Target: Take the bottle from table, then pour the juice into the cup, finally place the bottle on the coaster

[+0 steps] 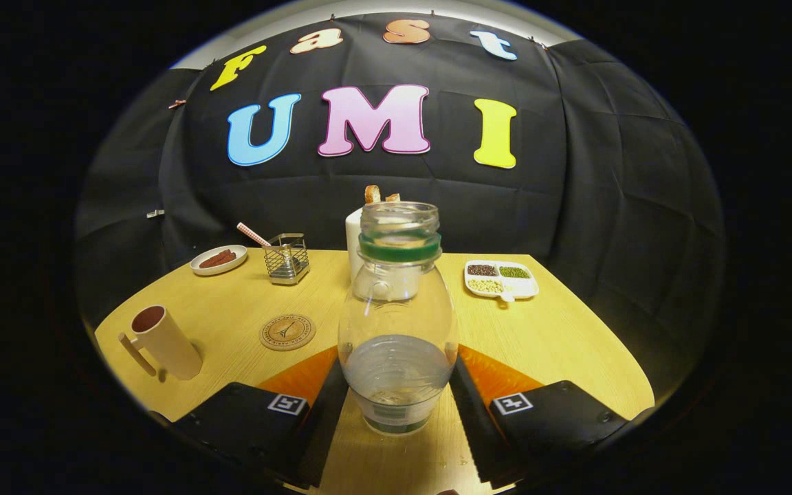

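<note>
A clear bottle [397, 323] with a green ring under its open mouth stands upright between my two fingers, a little clear liquid in its lower part. My gripper [397, 359] has both black fingers against the bottle's sides, shut on it. The bottle's base is at the wooden table [561, 337]. A beige cup [166, 340] with a handle stands to the left, beyond the left finger. The round cork coaster [288, 332] lies between the cup and the bottle, just ahead of the left finger.
At the back left are a small plate of brown food [218, 260] and a wire holder [287, 260] with a striped straw. A white container [353, 240] stands behind the bottle. A divided dish of beans [501, 278] sits back right.
</note>
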Demonstrator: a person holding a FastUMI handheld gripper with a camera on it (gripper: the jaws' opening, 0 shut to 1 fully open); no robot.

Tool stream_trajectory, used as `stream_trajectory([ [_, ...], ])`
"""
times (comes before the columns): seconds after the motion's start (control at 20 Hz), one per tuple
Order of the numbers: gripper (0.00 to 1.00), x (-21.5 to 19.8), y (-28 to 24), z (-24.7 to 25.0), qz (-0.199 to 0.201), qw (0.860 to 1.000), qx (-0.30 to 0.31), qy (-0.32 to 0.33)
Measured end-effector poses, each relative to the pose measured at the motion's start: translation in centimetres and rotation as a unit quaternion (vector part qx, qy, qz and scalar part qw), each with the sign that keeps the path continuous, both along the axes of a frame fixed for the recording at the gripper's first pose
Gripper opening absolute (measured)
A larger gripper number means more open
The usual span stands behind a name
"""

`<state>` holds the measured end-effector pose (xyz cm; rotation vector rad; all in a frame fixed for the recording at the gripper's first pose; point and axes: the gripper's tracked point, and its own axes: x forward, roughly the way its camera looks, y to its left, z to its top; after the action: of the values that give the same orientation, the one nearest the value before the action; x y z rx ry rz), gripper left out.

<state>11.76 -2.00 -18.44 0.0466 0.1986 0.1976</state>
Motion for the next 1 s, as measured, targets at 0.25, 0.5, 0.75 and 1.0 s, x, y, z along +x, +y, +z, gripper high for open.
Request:
stream_trajectory([
  [0.25,0.79,0.1,0.3,0.0,0.012,1.000,-0.016,-0.006],
  [0.5,0.74,-0.4,0.8,0.2,0.039,0.997,-0.060,-0.003],
  [0.75,0.73,-0.5,1.4,2.0,0.061,0.995,-0.073,-0.011],
  [1.0,0.73,0.3,2.6,4.9,0.063,0.994,-0.091,-0.024],
])
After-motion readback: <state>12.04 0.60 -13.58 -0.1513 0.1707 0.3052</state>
